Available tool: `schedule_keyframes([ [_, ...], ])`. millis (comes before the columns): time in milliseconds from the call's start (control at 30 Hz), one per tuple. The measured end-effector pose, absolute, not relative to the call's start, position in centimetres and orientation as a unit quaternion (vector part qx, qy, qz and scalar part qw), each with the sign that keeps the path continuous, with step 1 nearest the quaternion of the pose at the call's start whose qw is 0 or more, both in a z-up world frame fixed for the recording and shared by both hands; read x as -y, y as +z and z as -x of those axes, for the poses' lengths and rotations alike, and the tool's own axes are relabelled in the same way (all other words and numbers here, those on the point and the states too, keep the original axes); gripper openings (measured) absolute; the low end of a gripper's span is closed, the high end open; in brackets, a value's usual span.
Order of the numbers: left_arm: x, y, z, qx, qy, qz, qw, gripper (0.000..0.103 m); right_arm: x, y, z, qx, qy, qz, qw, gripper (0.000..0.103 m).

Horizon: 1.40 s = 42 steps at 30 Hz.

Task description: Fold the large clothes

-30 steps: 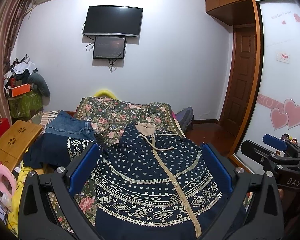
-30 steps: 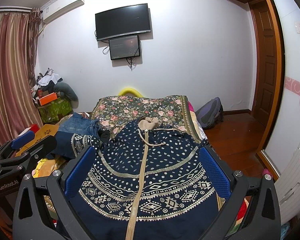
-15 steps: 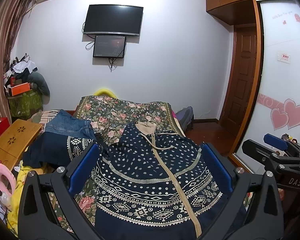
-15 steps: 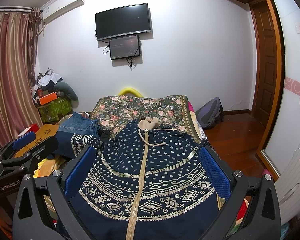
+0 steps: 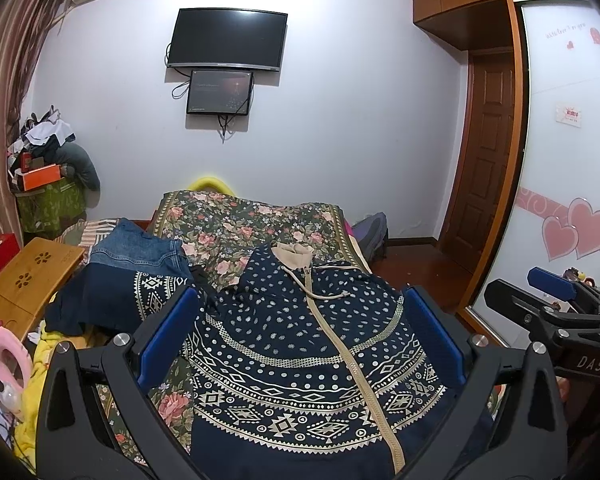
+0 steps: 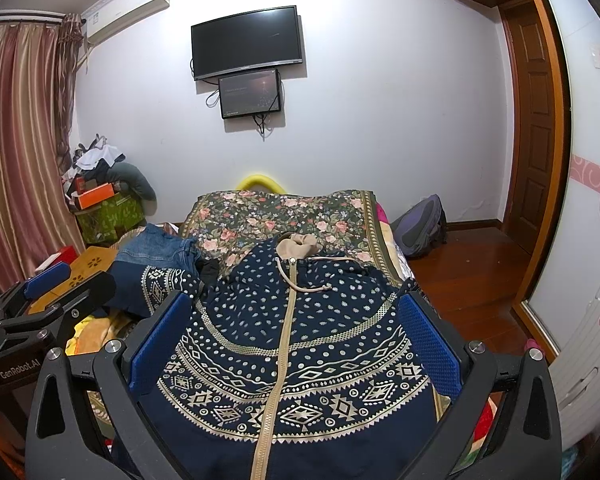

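Left gripper [image 5: 300,344]: blue-padded fingers spread wide apart, nothing between them and nothing touched; held above the near part of the garment, facing along the bed. Right gripper [image 6: 294,344]: likewise spread wide, empty, clear of the cloth, held beside the left one; each appears at the edge of the other's view. Both seem poised for a first grasp rather than at work. Patterned hoodie [image 5: 312,356]: navy with cream dots and geometric bands, laid face up and lengthwise on the bed, zip [image 6: 278,364] closed down the middle, beige-lined hood [image 6: 298,246] at the far end, drawstring looped across the chest, hem nearest the grippers. Laid flat in this way, it is probably ready for folding; no fold is visible yet. One sleeve [image 5: 148,292] lies out to the left, partly under a pair of jeans [image 5: 136,248]; the other sleeve is not clearly seen. Floral bedspread [image 6: 284,208]: covers the bed under the hoodie. Low wooden table [image 5: 28,276]: left of the bed. Backpack [image 6: 420,224]: on the floor to the right. Television [image 5: 228,38]: on the far wall, smaller screen beneath.
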<state>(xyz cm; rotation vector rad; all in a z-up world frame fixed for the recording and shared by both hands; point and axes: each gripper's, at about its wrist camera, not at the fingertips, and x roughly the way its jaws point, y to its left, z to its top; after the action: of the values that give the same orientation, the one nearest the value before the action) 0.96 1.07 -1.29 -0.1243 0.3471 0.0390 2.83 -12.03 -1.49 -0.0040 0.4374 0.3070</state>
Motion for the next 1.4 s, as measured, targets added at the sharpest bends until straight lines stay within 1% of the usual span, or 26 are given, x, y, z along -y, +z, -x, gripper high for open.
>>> schedule_keyframes([
  [300,-2.0,-1.7,-2.0,-0.177,0.024,0.071,0.981,0.103,11.5,-1.8,-3.8,-0.223,0.148,0.013,0.963,0.103],
  [567,-4.9,-1.8,-3.9,-0.171,0.056,0.071,0.981,0.103,10.6,-1.9,-6.2,-0.227,0.149,0.023,0.962,0.103],
  [733,-9.0,-2.4,-5.8,-0.174,0.101,0.076,0.977,0.103,9.4,-2.3,-8.6,-0.229,0.146,0.037,0.962,0.103],
  [900,-14.8,-4.4,-7.8,-0.201,0.161,0.101,0.961,0.103,8.0,-3.3,-11.9,-0.236,0.133,0.059,0.961,0.103],
  [1000,-19.7,-6.3,-8.7,-0.227,0.192,0.135,0.945,0.103,7.4,-4.2,-14.0,-0.248,0.123,0.072,0.958,0.103],
  [1167,-28.3,-10.6,-8.9,-0.266,0.224,0.224,0.91,0.103,7.1,-5.9,-17.0,-0.278,0.115,0.076,0.951,0.103],
  [1233,-31.5,-12.7,-8.9,-0.279,0.232,0.266,0.893,0.1,6.9,-6.9,-18.2,-0.295,0.109,0.073,0.946,0.103],
  [1300,-34.1,-14.9,-8.8,-0.291,0.239,0.303,0.875,0.094,6.8,-7.7,-19.1,-0.31,0.111,0.069,0.942,0.103],
  [1400,-37.6,-18.2,-8.7,-0.304,0.235,0.367,0.847,0.09,6.5,-9.1,-20.4,-0.337,0.12,0.065,0.931,0.103],
])
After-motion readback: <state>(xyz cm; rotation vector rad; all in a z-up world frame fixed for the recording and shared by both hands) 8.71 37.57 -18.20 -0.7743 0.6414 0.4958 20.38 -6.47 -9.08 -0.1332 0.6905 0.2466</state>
